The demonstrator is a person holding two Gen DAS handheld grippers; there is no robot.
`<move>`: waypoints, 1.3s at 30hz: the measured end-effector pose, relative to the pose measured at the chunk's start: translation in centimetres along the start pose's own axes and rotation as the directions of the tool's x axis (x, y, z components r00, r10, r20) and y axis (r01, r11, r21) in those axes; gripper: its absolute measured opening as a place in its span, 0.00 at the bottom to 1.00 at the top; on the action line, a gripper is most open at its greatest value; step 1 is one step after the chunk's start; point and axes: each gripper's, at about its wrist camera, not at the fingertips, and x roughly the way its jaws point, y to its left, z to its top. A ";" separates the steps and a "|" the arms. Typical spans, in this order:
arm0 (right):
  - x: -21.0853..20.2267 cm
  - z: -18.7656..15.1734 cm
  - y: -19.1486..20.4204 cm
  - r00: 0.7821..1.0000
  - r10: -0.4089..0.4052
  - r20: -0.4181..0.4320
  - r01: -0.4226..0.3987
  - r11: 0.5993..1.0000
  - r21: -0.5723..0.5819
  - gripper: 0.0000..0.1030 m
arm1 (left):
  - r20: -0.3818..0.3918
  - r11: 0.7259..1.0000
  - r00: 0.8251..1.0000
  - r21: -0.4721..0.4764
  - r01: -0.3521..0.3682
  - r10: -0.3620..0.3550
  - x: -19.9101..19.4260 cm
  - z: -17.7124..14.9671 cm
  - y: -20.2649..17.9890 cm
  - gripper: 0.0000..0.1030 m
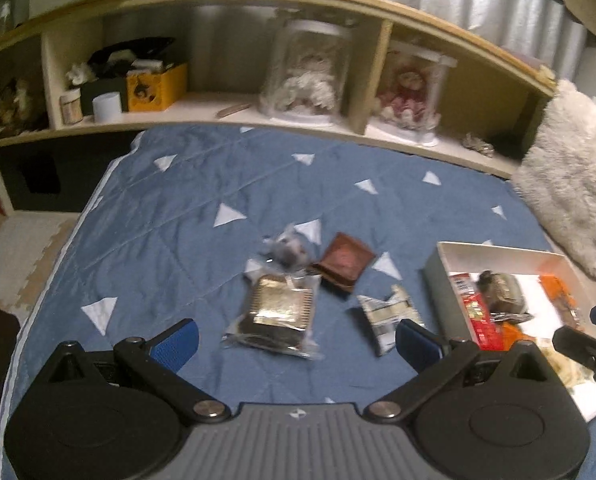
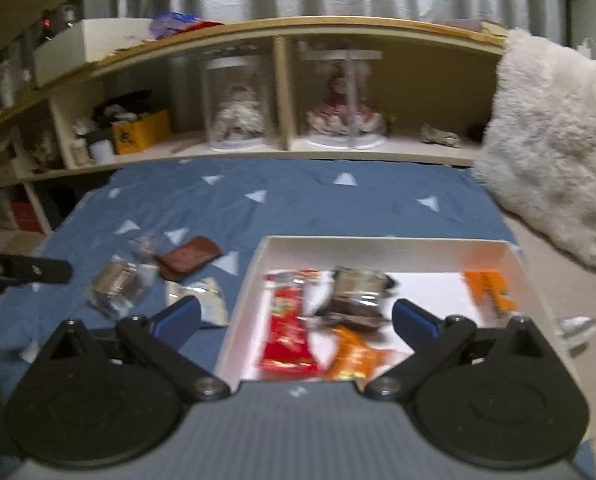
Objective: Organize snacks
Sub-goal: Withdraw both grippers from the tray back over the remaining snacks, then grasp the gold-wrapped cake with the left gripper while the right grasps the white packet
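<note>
On the blue quilt (image 1: 158, 208) — clear packet (image 1: 274, 316) lengthwise, pointing shelfward

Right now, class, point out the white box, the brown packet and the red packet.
white box (image 2: 377, 246), right wrist view, far wall.
brown packet (image 1: 343, 266), left wrist view, middle of its top face.
red packet (image 2: 290, 332), right wrist view, centre of wrapper.

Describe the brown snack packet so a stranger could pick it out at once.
Start at the blue quilt with white triangles and find the loose packets lying left of the white box. The brown packet is the flat, square one farthest from the left gripper. Its neighbours are clear or silvery wrappers; it alone is solid reddish-brown.
</note>
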 end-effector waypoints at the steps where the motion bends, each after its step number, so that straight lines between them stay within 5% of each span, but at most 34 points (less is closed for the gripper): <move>1: 0.2 0.0 0.5 1.000 0.009 0.005 -0.009 1.000 -0.007 1.00 | -0.009 1.000 1.000 -0.002 -0.003 0.003 0.3 0.1 0.3 1.00; 8: 3.1 0.8 3.5 0.992 0.121 -0.022 -0.122 0.991 -0.054 0.96 | -0.032 1.000 0.999 0.003 -0.018 0.018 2.9 0.9 1.6 1.00; 13: 6.7 1.5 5.7 0.985 0.147 -0.090 -0.155 0.984 -0.087 0.70 | -0.019 1.000 1.000 -0.019 0.008 -0.009 4.8 1.7 1.9 1.00; 16: 8.9 1.6 6.6 0.977 0.166 -0.136 -0.180 0.979 -0.097 0.66 | -0.036 1.000 0.999 -0.019 0.003 -0.004 6.4 1.9 1.9 1.00; 30: 14.5 0.3 9.0 0.972 0.116 -0.204 -0.159 0.965 -0.209 0.62 | -0.109 0.999 0.994 0.028 -0.023 0.026 12.3 0.9 2.4 0.98; 39: 14.5 -0.4 9.6 0.967 0.098 -0.235 -0.162 0.950 -0.268 0.42 | -0.122 0.999 0.992 0.029 0.027 -0.023 11.7 1.0 1.9 0.62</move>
